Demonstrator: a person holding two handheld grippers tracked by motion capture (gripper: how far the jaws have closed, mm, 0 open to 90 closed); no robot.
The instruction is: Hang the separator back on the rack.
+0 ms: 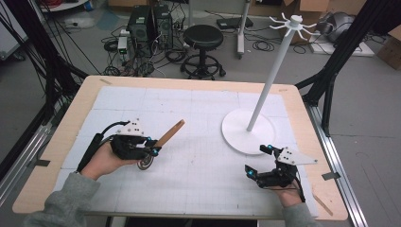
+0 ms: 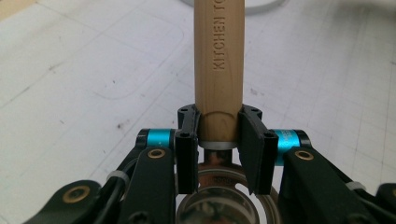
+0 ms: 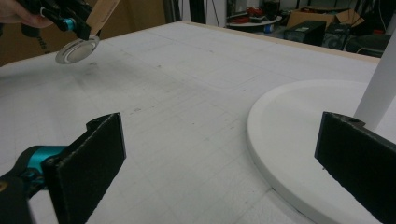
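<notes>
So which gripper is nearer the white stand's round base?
Right. The right gripper sits open just in front of the base; the left gripper, holding the wooden-handled tool, is well across the table.

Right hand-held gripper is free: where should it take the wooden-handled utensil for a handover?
Probably the free far end of the wooden handle, approached from the stand side. The left hand-held gripper already clamps the end near the metal head, and the handle rises clear of the table.

Wide-apart tongs (image 3: 219,163) beside white stand base (image 3: 299,140)
</notes>
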